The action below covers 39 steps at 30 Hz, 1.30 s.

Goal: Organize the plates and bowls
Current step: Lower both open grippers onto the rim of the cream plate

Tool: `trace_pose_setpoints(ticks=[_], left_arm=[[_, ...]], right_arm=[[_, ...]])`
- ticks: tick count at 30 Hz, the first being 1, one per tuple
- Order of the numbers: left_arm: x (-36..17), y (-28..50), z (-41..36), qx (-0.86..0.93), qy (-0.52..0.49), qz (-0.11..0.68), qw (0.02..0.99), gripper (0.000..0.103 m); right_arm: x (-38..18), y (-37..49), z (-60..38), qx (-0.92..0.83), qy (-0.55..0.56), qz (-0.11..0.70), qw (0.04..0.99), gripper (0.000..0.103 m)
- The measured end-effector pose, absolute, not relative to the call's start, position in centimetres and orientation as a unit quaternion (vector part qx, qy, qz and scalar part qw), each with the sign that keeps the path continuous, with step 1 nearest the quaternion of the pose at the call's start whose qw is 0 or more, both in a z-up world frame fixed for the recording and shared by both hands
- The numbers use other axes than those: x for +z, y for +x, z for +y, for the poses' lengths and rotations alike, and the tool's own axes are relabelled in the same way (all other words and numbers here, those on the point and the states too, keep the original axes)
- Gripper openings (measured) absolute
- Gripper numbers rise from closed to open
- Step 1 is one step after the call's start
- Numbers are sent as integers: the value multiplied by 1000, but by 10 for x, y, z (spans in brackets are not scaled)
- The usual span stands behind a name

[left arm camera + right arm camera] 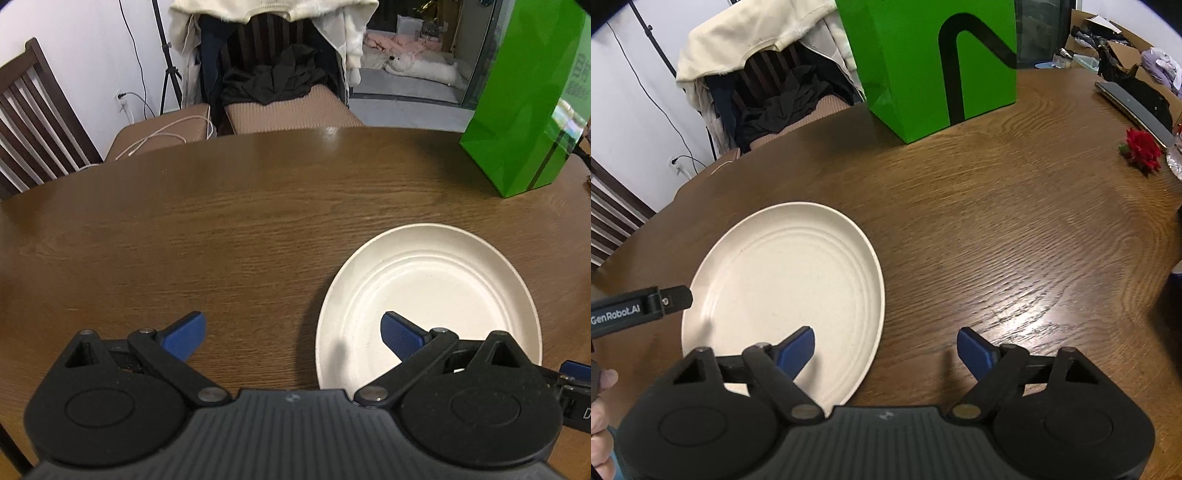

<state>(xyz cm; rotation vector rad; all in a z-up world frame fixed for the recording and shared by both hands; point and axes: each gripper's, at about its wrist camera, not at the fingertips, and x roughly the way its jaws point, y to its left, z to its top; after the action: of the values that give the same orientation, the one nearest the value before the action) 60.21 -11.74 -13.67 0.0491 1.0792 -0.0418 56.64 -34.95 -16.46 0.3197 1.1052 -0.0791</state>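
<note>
Both claws spread wide over one cream plate (428,295), nothing gripped.

Plate lies flat on the tabletop (221,221), nearer than the green bag (528,103) and left of it in the right wrist view. Left claw (293,336) is released, one blue finger over the plate's near-left rim, the other over bare wood. Right claw (886,350) is released too, straddling the plate's near-right rim. My guess: plate is light, stiff, smooth, maybe plastic or fibre; low rim sits close to the wood, so pinch the rim edge-on, one finger inside, one outside. Could skate if nudged. Right view alone shows a red flower (1141,149) and a hand (600,424); left view alone shows a wooden chair (33,122).
</note>
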Motion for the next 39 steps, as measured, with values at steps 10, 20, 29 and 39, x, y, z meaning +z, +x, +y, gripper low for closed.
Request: trace_pose_setpoints(ticks=[10,20,29,39], left_arm=[[-156,609,-121,-30,17,529,848,102],[-169,612,-121,-37,1,540,841,88],[-166,612,-127,-53,-1,528,848,67],[-162,612,-126,-71,-11,520,851,30]], right_arm=[[-182,576,-345,-26,156,527,835,70],[-185,581,-341,-18,151,519,841,63],[-186,580,-347,-12,163,508,846,38],[-190,579,-348,0,181,507,843,12]])
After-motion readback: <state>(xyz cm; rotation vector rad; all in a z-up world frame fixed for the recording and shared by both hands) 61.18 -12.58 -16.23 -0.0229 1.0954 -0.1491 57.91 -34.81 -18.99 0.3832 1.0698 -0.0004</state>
